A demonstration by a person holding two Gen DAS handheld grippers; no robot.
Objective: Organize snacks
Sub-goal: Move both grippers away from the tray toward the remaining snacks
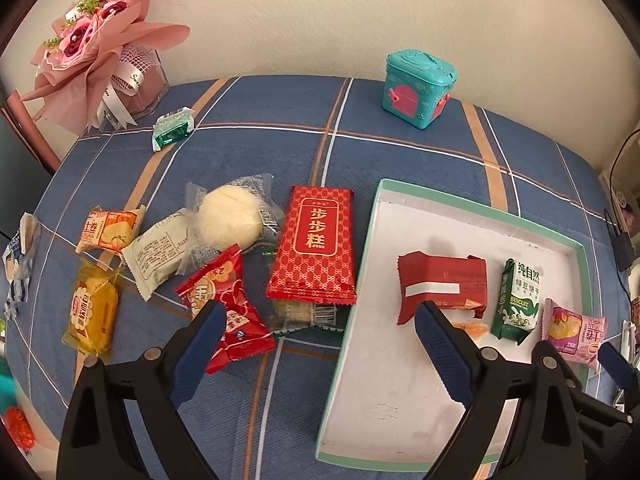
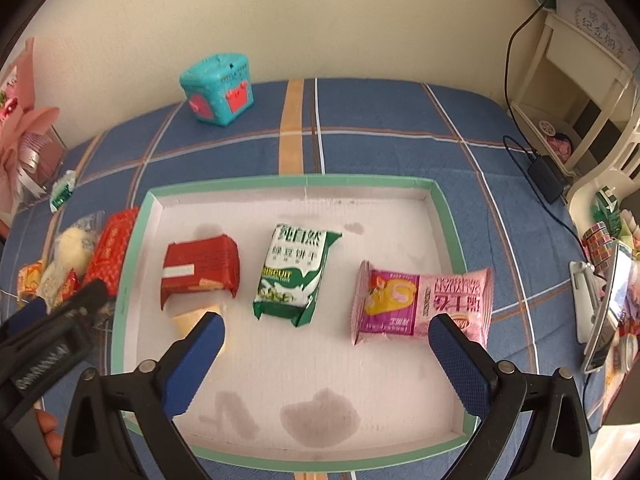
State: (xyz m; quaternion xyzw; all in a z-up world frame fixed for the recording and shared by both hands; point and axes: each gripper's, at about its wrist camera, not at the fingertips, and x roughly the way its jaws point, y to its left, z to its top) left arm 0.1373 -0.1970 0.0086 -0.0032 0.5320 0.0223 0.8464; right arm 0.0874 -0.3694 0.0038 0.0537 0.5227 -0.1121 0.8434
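A shallow white tray with a green rim (image 1: 472, 216) (image 2: 288, 181) lies on the blue plaid cloth. In it lie a dark red packet (image 1: 442, 284) (image 2: 200, 270), a green biscuit packet (image 1: 518, 300) (image 2: 292, 276) and a pink packet (image 1: 576, 330) (image 2: 424, 304). Left of the tray lie loose snacks: a large red packet (image 1: 316, 244), a round white bun in clear wrap (image 1: 230, 218), a small red packet (image 1: 228, 308), a yellow packet (image 1: 92, 314). My left gripper (image 1: 320, 320) is open and empty above the tray's left edge. My right gripper (image 2: 326, 330) is open and empty over the tray.
A teal toy box (image 1: 418, 88) (image 2: 218, 90) and a pink bouquet (image 1: 100, 40) stand at the back by the wall. A green-white candy packet (image 1: 174, 130) lies near the bouquet. A white shelf (image 2: 580, 92), cables and a phone (image 2: 608, 312) are at the right.
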